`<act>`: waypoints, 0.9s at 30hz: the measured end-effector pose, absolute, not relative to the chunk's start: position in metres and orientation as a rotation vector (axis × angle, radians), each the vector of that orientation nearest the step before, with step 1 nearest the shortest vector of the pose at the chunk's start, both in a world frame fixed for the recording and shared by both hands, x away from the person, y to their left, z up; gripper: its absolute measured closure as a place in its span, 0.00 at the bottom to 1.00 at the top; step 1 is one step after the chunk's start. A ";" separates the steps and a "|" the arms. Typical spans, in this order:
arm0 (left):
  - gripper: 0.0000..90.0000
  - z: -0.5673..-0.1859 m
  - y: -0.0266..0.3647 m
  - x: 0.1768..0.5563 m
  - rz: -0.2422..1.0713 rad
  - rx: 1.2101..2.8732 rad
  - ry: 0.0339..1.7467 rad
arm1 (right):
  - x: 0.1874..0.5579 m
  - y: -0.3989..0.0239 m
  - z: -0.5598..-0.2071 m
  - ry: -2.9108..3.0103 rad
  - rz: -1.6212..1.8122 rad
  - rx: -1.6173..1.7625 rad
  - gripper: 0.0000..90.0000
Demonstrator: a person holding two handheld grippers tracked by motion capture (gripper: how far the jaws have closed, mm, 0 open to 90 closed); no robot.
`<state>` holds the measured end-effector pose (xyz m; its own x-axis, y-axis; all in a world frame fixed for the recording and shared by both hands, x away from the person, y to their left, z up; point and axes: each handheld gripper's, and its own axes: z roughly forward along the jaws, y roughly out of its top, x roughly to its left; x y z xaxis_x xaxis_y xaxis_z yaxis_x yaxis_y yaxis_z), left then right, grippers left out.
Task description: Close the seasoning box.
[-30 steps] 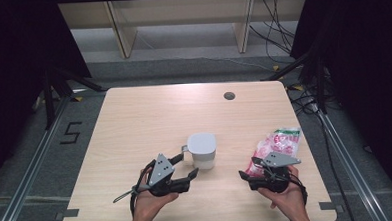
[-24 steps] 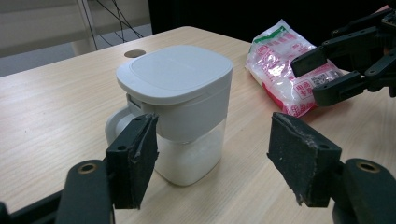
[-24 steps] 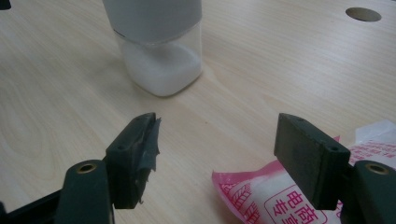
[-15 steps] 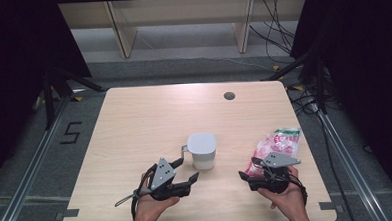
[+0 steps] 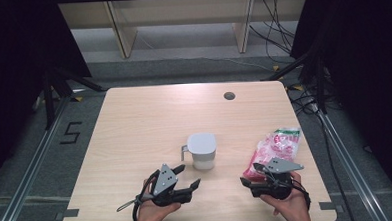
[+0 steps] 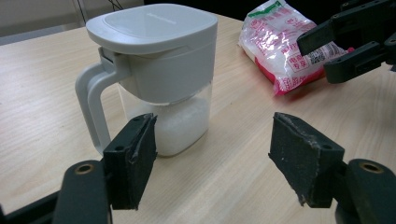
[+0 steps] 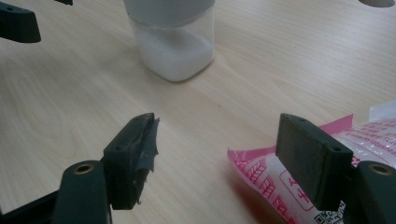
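Nothing is gripped yet: the left gripper [image 6: 212, 161] is held open before the lidded container [image 6: 156, 70], the right gripper [image 7: 219, 161] open with the pink bag's [image 7: 280, 182] corner between its jaws.

A lidded white canister [image 6: 154, 79] with white granules inside is seen upright on the wooden table [image 6: 42, 93], just beyond the left gripper [image 6: 212, 154], whose jaws are spread. A pink-and-white packet [image 6: 285, 42] is laid farther back, beside the right gripper [image 6: 345, 46].
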<state>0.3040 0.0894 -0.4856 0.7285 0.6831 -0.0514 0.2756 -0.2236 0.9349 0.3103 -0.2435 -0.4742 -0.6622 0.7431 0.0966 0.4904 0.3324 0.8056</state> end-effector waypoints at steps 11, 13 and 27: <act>0.34 -0.502 0.087 0.294 0.428 1.809 0.758 | 0.302 -0.242 -0.481 2.354 1.222 1.047 0.31; 0.34 -0.503 0.085 0.291 0.421 1.813 0.771 | 0.300 -0.240 -0.482 2.356 1.222 1.063 0.31; 0.33 -0.511 0.073 0.280 0.381 1.837 0.732 | 0.296 -0.237 -0.486 2.398 1.193 1.020 0.31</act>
